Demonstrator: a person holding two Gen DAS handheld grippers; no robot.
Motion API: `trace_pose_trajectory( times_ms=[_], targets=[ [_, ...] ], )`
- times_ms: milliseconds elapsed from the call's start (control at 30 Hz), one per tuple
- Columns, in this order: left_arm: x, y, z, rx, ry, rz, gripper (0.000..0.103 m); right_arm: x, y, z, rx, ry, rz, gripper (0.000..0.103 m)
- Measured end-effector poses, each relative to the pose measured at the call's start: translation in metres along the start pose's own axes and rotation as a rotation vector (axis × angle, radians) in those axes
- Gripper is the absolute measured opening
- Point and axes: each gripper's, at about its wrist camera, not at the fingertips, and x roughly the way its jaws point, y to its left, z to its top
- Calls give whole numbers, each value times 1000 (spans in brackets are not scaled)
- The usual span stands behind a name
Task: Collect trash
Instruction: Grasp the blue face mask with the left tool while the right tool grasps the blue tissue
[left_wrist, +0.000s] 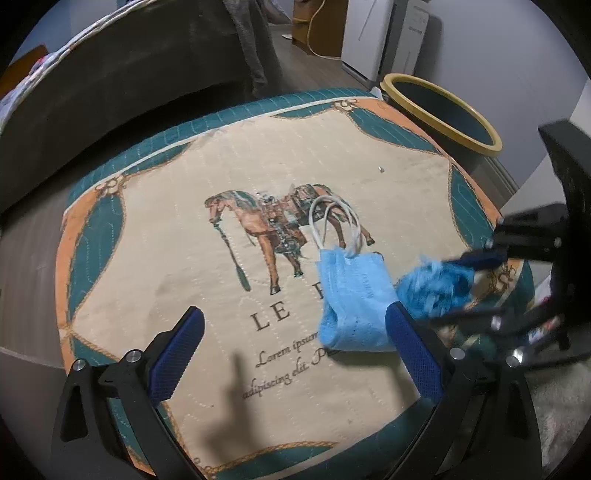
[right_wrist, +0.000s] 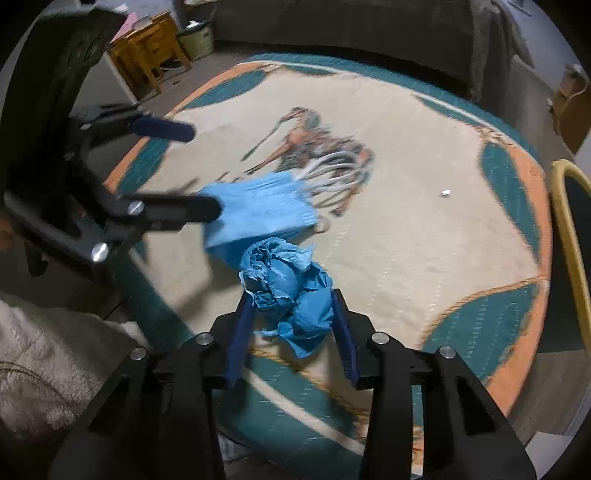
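A floor rug (left_wrist: 155, 229) printed with a horse carries two pieces of blue trash lying just beside each other: a folded face mask (left_wrist: 351, 299) with white ear loops, and a crumpled ball of blue paper (right_wrist: 291, 295).

The right hand-held gripper (right_wrist: 293, 325) has its two blue pads on either side of the paper ball, seemingly pinching it, with wrinkled folds bulging above and between the fingers. The left hand-held gripper (left_wrist: 291, 354) is spread wide above the rug, one pad close against the mask's edge, gripping nothing.

To do this step well, the right grip probably wants to stay firm but gentle, since crushed paper can slip or tear loose when lifted. The left pair likely needs to shift sideways so the mask sits between both pads, then squeeze the folded body rather than the thin loops.

A round bin (left_wrist: 443, 110) with a yellow rim stands at the rug's far edge, near both items. A tiny white scrap (right_wrist: 446, 192) lies apart on the rug.
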Motion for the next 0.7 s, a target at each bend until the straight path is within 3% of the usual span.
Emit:
trace_pose_trajectory(
  times_ms=[200, 333, 567, 600, 700],
  targets=[
    [7, -7, 3, 9, 7, -6, 97, -10, -40, 2, 154, -34, -110, 39],
    [14, -17, 4, 45, 24, -16, 93, -12, -52, 1, 201, -45, -115, 40],
    [27, -27, 7, 69, 70, -45, 54, -16, -57, -4, 200, -50, -110, 40],
    [29, -29, 7, 75, 74, -47, 43, -17, -58, -5, 201, -52, -109, 40],
    [30, -30, 8, 88, 73, -44, 32, -20, -62, -7, 212, -59, -105, 40]
  ],
)
